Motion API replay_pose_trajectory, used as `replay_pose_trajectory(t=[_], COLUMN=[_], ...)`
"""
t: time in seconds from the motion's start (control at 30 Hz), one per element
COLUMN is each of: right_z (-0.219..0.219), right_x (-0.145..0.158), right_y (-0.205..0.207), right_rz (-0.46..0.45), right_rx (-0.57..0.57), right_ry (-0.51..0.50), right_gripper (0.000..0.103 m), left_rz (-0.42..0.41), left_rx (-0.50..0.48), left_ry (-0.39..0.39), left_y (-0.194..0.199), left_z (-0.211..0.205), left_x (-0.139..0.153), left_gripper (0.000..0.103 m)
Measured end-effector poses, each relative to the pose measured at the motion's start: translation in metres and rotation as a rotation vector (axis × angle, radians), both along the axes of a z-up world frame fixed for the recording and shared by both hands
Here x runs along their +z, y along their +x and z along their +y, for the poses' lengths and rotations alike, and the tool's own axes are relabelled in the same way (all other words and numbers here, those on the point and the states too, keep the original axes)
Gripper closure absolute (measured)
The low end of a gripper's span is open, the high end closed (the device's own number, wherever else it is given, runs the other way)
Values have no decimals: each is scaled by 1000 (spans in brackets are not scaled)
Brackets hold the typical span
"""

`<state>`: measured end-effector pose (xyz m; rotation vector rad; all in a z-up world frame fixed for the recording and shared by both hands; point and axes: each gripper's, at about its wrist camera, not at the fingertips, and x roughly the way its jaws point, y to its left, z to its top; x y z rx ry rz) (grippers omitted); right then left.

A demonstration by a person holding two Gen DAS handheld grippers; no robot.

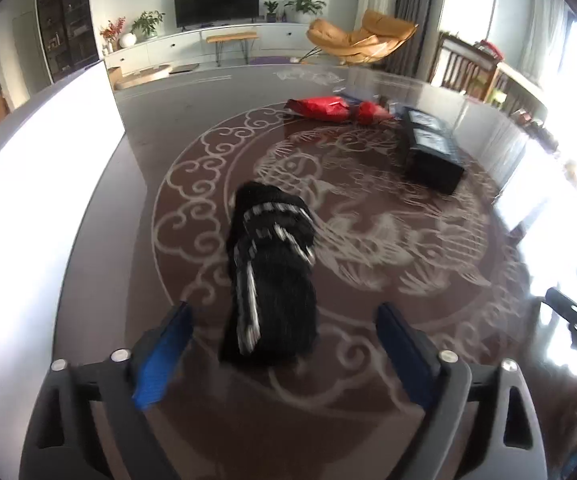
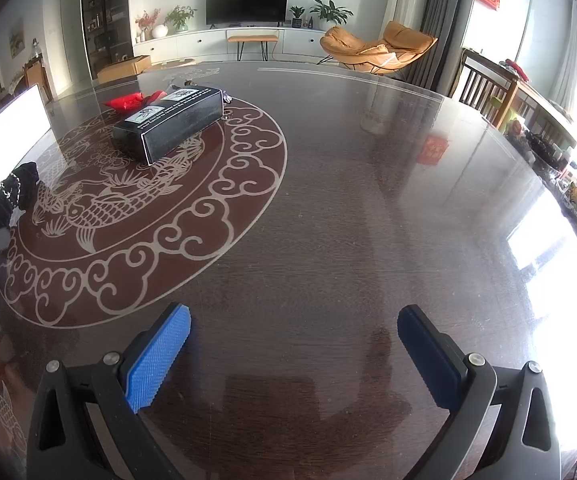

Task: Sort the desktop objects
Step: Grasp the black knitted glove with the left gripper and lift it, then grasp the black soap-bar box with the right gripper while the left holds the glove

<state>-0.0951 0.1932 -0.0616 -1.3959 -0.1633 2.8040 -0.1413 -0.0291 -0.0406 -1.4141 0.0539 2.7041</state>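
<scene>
A black knitted cloth with white stripes [image 1: 272, 272] lies bunched on the dark table [image 1: 148, 128], inside the pale cloud ring. My left gripper [image 1: 284, 312] is open just over its near end, and the cloth sits between the blue pads without touching either one. In the right wrist view the same cloth [image 2: 6, 196] shows at the far left edge. My right gripper [image 2: 294, 314] is open above bare table [image 2: 368, 200] with nothing between its fingers. A black box [image 1: 428, 148] [image 2: 172, 120] lies further back, with a red packet [image 1: 328, 108] [image 2: 128, 102] behind it.
A bright white panel [image 1: 28, 200] [image 2: 4, 128] runs along the table's left side. Small blue items lie beside the red packet. Beyond the table stand an orange lounge chair [image 2: 380, 50], a TV cabinet and wooden chairs [image 2: 488, 92] at the right.
</scene>
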Motion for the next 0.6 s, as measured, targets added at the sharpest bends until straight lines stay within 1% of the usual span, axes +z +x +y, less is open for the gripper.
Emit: replay_pose_trajectory(t=[0.03, 0.07, 0.13, 0.17, 0.2, 0.23, 0.27, 0.33, 0.37, 0.43, 0.47, 0.53, 0.6], right_z=[0, 0, 1, 1, 2, 3, 7, 8, 4, -6, -17, -38, -59], right_x=[0, -1, -1, -1, -1, -2, -3, 4, 13, 28, 35, 39, 35], right_y=[0, 0, 0, 0, -1, -3, -9, -23, -38, -65, -85, -121, -153], right_rz=[0, 0, -1, -3, -5, -16, -46, -63, -73, -74, -91, -142, -191], right_rx=[0, 0, 0, 0, -1, 4, 13, 7, 11, 12, 19, 29, 10], right_ry=[0, -1, -4, -9, -16, -35, -82, -131, -181, -237, -269, -306, -307], right_gripper=[0, 0, 0, 0, 0, 0, 0, 0, 0, 0, 0, 0, 0], left_rz=[-2, -1, 26, 45, 56, 66, 68, 70, 69, 70, 69, 68, 69], left_rx=[5, 9, 5, 11, 16, 12, 7, 6, 5, 1, 1, 2, 1], left_ry=[-7, 3, 58, 73, 74, 66, 51, 31, 2, -22, -16, 2, 1], left_y=[-6, -11, -16, -18, -18, -18, -18, -19, -20, -23, -23, -22, -21], left_z=[0, -2, -6, -8, -9, -8, -6, -4, 1, 2, 1, -3, -3], left_x=[0, -2, 1, 2, 2, 2, 0, 0, -1, 0, 0, -1, -1], left_gripper=[10, 11, 32, 52, 60, 60, 61, 61, 60, 60, 60, 60, 60])
